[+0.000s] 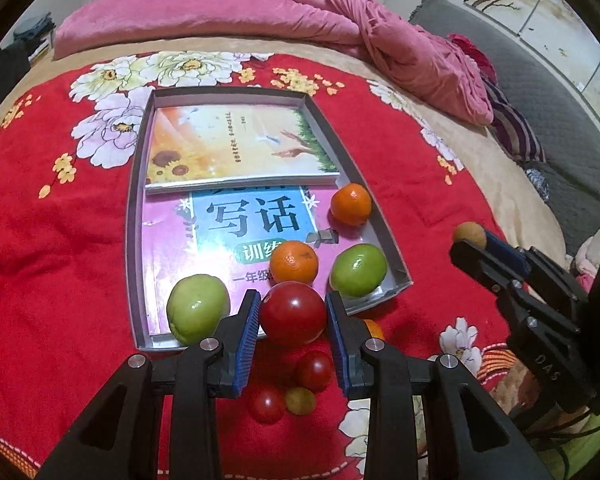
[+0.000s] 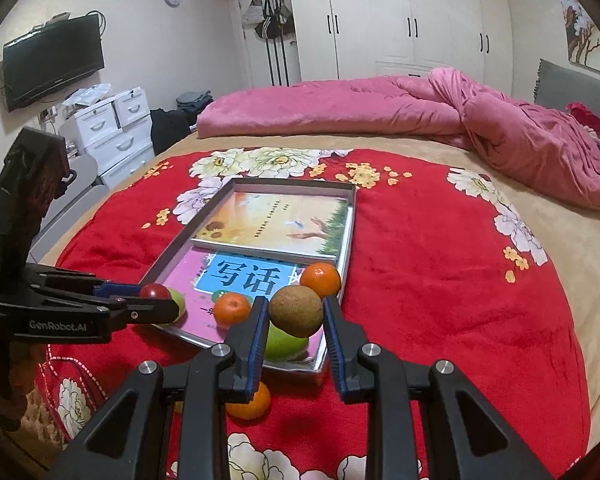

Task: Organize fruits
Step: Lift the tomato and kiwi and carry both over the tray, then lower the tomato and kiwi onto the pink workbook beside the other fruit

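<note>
left hand-held gripper [image 1: 292,316] was clamped on a red tomato [image 1: 293,312], right hand-held gripper [image 2: 296,312] on a brown fruit [image 2: 296,311], both carried over the tray [image 1: 134,216] on the bed, probably to join the oranges there.

Both grippers clamped, angled downward

The left gripper [image 1: 292,312] tilts steeply down, its blue-padded fingers [image 1: 249,320] pressed on a red tomato [image 1: 293,314]. The right gripper [image 2: 296,312] slopes less steeply, fingers [image 2: 259,320] closed on a brown fruit [image 2: 296,311], to the left one's right.
</note>
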A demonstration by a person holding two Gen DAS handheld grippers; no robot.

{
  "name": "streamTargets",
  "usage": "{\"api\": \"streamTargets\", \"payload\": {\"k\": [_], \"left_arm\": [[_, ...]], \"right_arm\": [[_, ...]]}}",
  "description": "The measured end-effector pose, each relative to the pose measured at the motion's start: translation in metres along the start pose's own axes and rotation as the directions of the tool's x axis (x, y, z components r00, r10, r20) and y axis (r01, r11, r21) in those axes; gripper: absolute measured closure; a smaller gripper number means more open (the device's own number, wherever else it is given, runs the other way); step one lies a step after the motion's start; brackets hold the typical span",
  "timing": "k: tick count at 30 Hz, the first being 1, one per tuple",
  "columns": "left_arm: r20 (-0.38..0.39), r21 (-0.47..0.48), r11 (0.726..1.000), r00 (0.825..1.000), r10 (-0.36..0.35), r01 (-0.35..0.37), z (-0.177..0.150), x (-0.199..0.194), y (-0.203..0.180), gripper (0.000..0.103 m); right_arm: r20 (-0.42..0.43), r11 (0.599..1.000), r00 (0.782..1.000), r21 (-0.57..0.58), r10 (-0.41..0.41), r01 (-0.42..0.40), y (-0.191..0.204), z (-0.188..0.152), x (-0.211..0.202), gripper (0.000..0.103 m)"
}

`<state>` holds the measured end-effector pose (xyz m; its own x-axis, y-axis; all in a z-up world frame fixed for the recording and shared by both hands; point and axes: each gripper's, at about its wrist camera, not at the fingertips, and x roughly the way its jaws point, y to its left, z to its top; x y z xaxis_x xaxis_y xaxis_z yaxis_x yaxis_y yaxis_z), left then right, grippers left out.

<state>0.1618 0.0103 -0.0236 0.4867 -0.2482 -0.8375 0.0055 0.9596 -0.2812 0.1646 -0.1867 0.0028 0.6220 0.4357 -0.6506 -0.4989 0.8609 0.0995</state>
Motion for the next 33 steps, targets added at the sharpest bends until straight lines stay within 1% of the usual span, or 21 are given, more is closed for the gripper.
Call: {"api": "streamTargets", "payload": {"k": [8,13,19,33], "left_arm": [[-0.011,-0.006,1.000,1.000,0.013,-0.013,0.001,0.014,0.002,0.069],[-0.002,0.012,1.000,1.000,0.024,-0.024,0.002,0.019,0.000,0.069],[-0.013,0.018,0.999,0.999,0.032,-0.031,0.002,0.028,-0.001,0.069],[-0.024,0.021,0.996,0.996,0.084,-0.083,0.002,0.041,0.003,0.069]], "right_arm": [[-0.023,1.000,1.000,-0.004,-0.006,0.006,-0.003,-0.004,0.008,0.075],[-0.047,1.000,0.999,-0.004,-0.009,0.009,-0.004,-0.010,0.015,0.075],[-0.065,1.000,0.998,-0.008,-0.003,0.002,-0.003,-0.014,0.022,0.075],[-0.092,1.000,0.996,-0.014,0.003,-0.004,-0.002,-0.018,0.029,0.075]]}}
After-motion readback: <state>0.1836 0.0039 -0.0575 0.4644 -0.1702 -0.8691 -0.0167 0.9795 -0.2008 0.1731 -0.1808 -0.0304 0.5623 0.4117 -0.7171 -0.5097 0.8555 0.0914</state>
